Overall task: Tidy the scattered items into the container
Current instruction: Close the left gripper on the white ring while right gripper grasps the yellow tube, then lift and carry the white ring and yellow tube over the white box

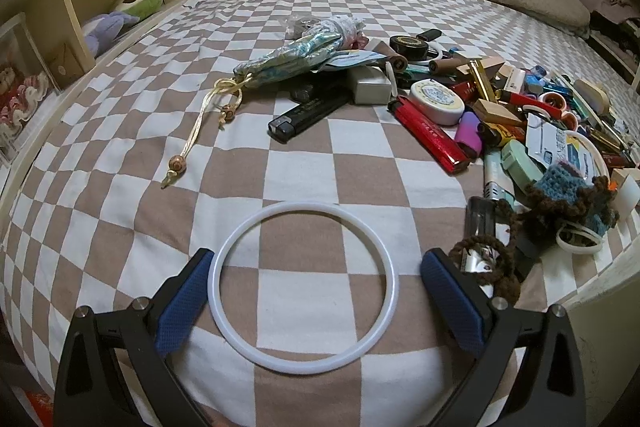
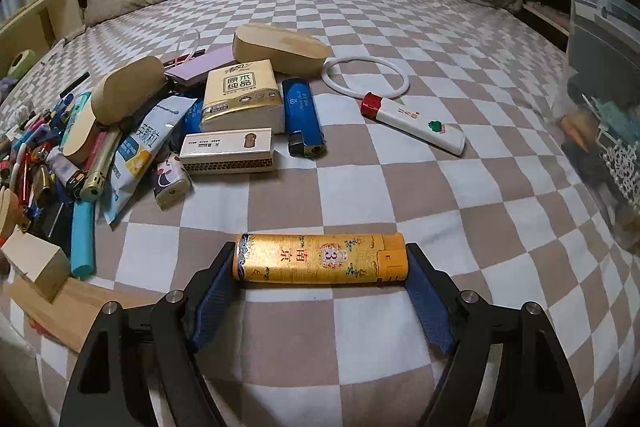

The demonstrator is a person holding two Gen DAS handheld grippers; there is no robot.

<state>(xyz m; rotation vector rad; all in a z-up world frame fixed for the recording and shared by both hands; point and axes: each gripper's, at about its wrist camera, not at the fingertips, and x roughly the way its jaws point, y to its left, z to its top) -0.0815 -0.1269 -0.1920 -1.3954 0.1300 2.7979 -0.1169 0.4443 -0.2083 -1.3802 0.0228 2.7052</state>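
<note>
Both grippers angled steeply down at the checkered bed [image 1: 304, 163].

Left gripper [image 1: 316, 259]: jaws spread wide, straddling a white ring [image 1: 394, 283] lying flat on the sheet. Left pad touches or nearly touches the ring's rim, right pad stands clear of it. Not gripped.

Right gripper [image 2: 320, 259]: jaws bracket a yellow lighter [image 2: 320, 259] end to end, lighter lying crosswise on the sheet. Both pads appear to sit against its ends; looks like a grasp, though I can't confirm real squeeze from this angle.

Pile [image 1: 500, 107] of lighters, boxes, tape rolls and a crochet piece sits right of the left gripper, left of the right one. Red lighter [image 1: 430, 133] and black lighter [image 1: 306, 115] at its near edge.

Container [image 2: 604, 67]: clear bin at the far right edge of the right view, off the bed's side, well apart from the yellow lighter. Dark and light things inside, too distorted to name.
</note>
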